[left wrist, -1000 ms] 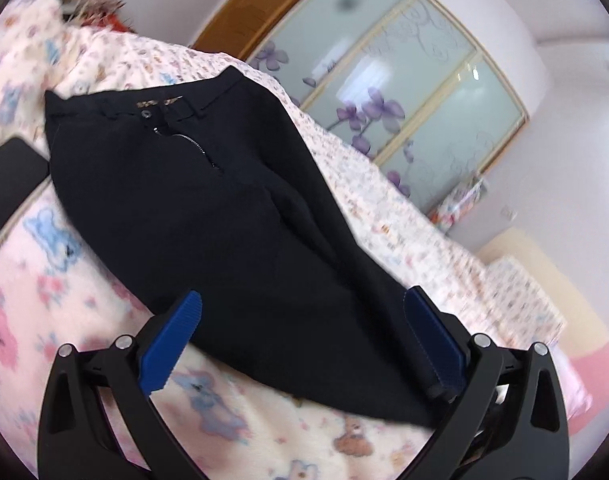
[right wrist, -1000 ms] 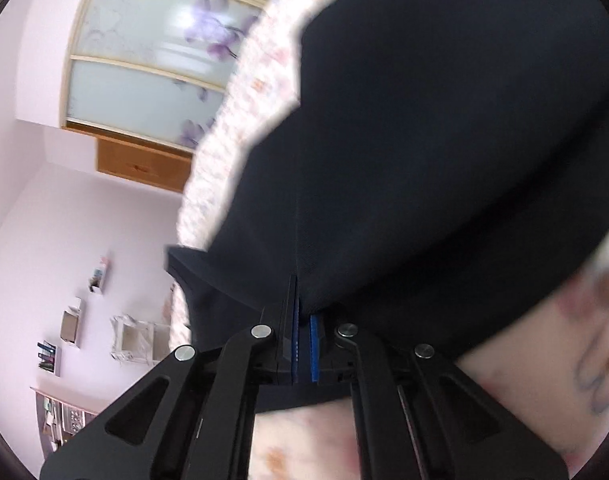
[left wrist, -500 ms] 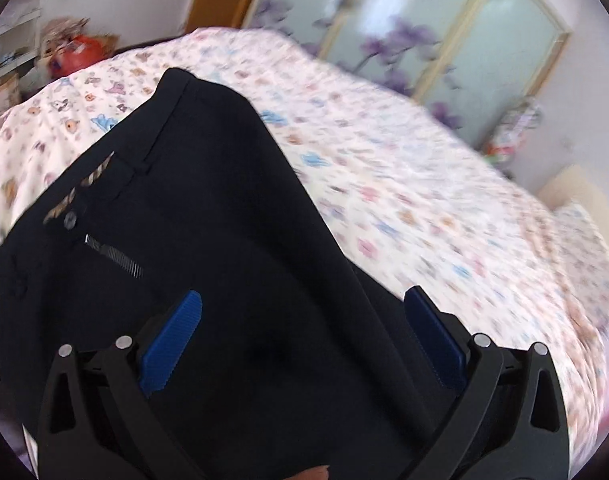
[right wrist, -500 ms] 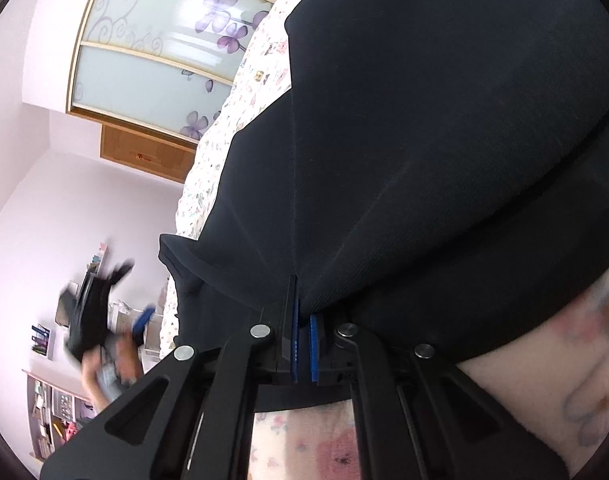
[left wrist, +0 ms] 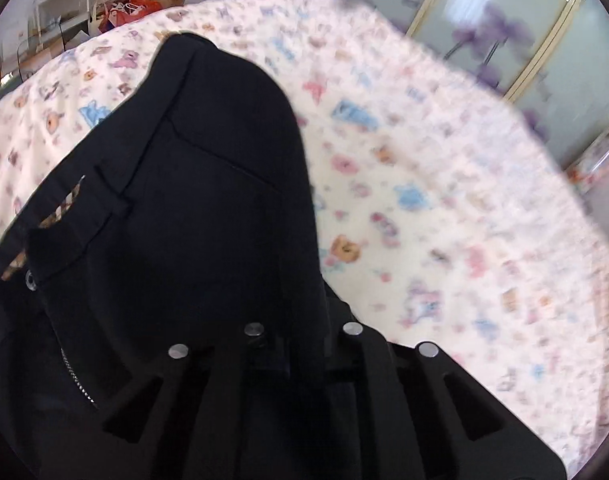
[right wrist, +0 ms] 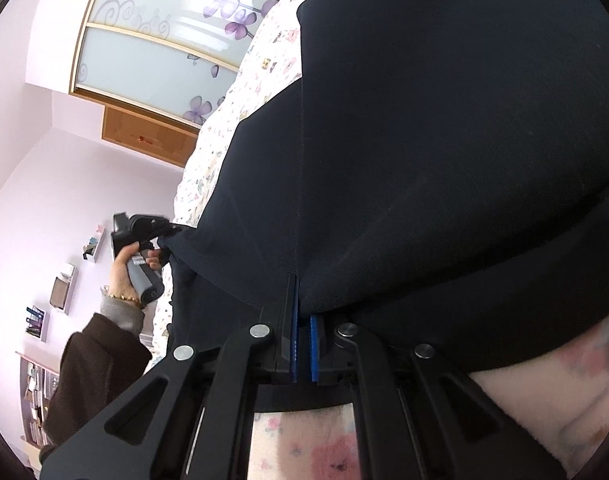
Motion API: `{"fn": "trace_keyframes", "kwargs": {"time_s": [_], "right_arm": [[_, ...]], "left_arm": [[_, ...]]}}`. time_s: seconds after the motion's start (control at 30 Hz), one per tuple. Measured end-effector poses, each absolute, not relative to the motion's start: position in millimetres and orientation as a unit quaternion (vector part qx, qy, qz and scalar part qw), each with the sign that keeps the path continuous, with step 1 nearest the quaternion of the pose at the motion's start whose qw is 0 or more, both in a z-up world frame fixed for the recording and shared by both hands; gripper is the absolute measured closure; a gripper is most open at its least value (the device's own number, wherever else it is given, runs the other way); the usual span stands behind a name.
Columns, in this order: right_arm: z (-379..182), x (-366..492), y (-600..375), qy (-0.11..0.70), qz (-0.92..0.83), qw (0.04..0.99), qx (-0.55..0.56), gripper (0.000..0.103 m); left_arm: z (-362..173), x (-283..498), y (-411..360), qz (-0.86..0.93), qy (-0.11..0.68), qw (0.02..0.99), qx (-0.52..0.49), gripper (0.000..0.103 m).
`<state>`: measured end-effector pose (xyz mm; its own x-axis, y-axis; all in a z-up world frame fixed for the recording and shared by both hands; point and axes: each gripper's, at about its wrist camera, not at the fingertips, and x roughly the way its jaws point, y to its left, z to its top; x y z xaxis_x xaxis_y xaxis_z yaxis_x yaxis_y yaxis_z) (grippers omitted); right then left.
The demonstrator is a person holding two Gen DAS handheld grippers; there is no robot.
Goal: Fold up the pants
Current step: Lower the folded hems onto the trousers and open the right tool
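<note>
Black pants (left wrist: 192,216) lie on a bed with a cartoon-print sheet (left wrist: 444,208). The waistband, belt loop and zipper show at the left of the left wrist view. My left gripper (left wrist: 300,344) is shut on the pants' side edge below the waist, with fabric draped over its tips. In the right wrist view the pants (right wrist: 444,140) fill the frame. My right gripper (right wrist: 303,320) is shut on a pant leg edge, its blue pads (right wrist: 314,344) pinching the cloth. The left gripper also shows in the right wrist view (right wrist: 160,232), holding the far end.
Frosted sliding wardrobe doors with purple flowers (right wrist: 164,52) stand beyond the bed. Shelves and clutter (left wrist: 116,4) lie behind the bed's far left. Wall shelves (right wrist: 60,292) hang on the lilac wall. The person's left hand and brown sleeve (right wrist: 100,360) are in the right wrist view.
My left gripper moved from open above the pants down toward the waist and closed on the pants' edge. The right gripper stayed shut on the leg edge.
</note>
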<state>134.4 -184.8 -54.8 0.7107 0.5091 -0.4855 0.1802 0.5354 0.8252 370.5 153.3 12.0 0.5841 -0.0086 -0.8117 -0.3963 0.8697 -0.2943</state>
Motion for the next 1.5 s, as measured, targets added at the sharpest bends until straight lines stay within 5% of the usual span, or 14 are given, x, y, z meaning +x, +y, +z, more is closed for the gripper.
{"fn": "trace_keyframes", "kwargs": {"time_s": [0.37, 0.83, 0.9, 1.03, 1.13, 1.23, 1.4, 1.5], "right_arm": [[-6, 122, -215, 0.269, 0.095, 0.843, 0.457, 0.099], [3, 101, -225, 0.285, 0.051, 0.866, 0.408, 0.099], [0, 102, -229, 0.306, 0.045, 0.859, 0.408, 0.099], [-3, 96, -231, 0.350, 0.046, 0.840, 0.412, 0.083], [5, 82, -236, 0.373, 0.049, 0.832, 0.408, 0.051], [19, 63, -249, 0.366, 0.050, 0.839, 0.399, 0.048], [45, 33, -341, 0.271, -0.058, 0.862, 0.424, 0.058], [50, 37, -387, 0.285, -0.159, 0.876, 0.356, 0.059]], "left_arm": [[83, 162, 187, 0.095, 0.305, 0.921, -0.225, 0.095], [-15, 51, 183, 0.149, 0.317, 0.899, -0.261, 0.090], [-13, 46, 180, 0.154, 0.311, 0.901, -0.261, 0.085], [6, 9, 163, 0.210, 0.226, 0.913, -0.266, 0.024], [25, -22, 136, 0.221, 0.115, 0.936, -0.248, 0.006], [30, -15, 112, 0.153, 0.101, 0.961, -0.206, 0.002], [8, 23, 86, 0.063, 0.198, 0.967, -0.149, 0.002], [3, 36, 84, 0.049, 0.229, 0.962, -0.141, 0.002]]}}
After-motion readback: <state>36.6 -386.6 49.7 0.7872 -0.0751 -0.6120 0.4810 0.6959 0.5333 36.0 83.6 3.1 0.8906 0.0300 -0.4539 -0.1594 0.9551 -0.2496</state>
